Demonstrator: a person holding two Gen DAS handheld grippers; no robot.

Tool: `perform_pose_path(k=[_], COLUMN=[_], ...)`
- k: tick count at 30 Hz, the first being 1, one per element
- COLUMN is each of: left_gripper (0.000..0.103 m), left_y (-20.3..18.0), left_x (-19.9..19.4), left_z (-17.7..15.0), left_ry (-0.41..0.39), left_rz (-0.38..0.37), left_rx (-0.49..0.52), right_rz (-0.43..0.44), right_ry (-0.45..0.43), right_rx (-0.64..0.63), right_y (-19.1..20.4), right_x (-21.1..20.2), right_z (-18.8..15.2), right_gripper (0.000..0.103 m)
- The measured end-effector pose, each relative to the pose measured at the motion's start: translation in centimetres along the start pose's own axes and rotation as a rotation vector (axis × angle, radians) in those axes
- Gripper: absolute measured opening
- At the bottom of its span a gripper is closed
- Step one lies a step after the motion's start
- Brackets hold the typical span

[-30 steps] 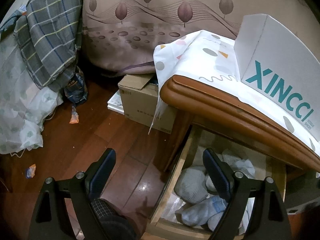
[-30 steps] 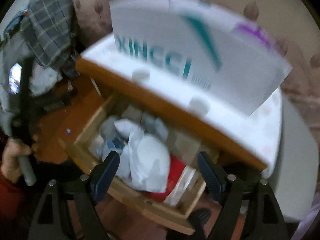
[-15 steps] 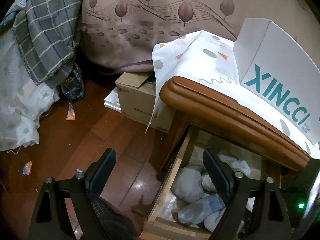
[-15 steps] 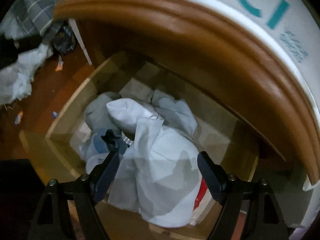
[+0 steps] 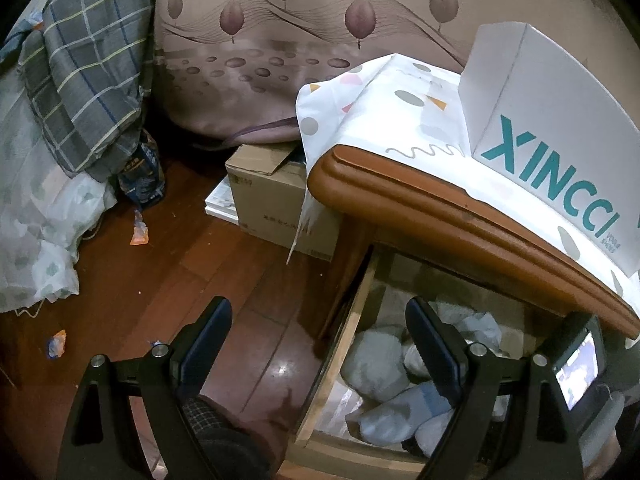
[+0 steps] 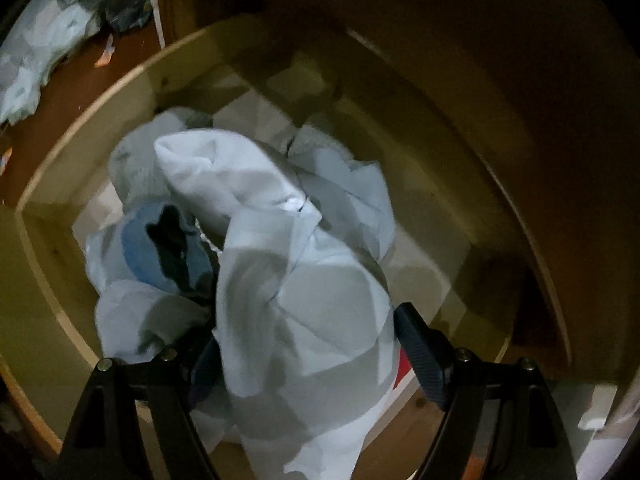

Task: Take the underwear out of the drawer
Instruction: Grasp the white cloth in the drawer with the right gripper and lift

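We hold our right gripper [image 6: 308, 354] spread wide around white underwear [image 6: 304, 280] inside the drawer [image 6: 48, 216]. Our left gripper [image 5: 320, 336] hangs spread and empty beside the drawer.

Both fisheye views bend straight lines toward black rounded corners. The left wrist view is evenly lit and sharp, with a small glare patch on the wooden floor [image 5: 280, 368] just left of the drawer [image 5: 340, 360]. The right wrist view is dim and slightly motion-blurred; inside that drawer [image 6: 48, 240] only the pale cloth pile [image 6: 280, 280] catches light, and the wall behind it sinks into shadow
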State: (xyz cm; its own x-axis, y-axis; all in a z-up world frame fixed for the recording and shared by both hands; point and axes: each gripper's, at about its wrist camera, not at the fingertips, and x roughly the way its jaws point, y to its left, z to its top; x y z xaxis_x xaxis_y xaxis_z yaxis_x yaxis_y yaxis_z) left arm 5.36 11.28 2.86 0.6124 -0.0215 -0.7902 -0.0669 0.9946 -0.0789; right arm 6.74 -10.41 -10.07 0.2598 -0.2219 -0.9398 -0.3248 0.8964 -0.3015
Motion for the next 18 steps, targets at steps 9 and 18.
perform_pose_path(k=[9,18], left_gripper=[0.086,0.086], left_y=[-0.1,-1.0], left_x=[0.3,1.1], left_z=[-0.1,-0.7], left_ry=[0.019,0.070], left_rz=[-0.011,-0.053], left_rx=[0.013,0.060], right_rz=[0.029,0.103], right_ry=[0.001,-0.069], right_rx=[-0.023,0.057], right_y=[-0.2,-0.6], right_x=[0.9,-1.1], right_z=[-0.5,-2.2], right_gripper=[0.057,0.025])
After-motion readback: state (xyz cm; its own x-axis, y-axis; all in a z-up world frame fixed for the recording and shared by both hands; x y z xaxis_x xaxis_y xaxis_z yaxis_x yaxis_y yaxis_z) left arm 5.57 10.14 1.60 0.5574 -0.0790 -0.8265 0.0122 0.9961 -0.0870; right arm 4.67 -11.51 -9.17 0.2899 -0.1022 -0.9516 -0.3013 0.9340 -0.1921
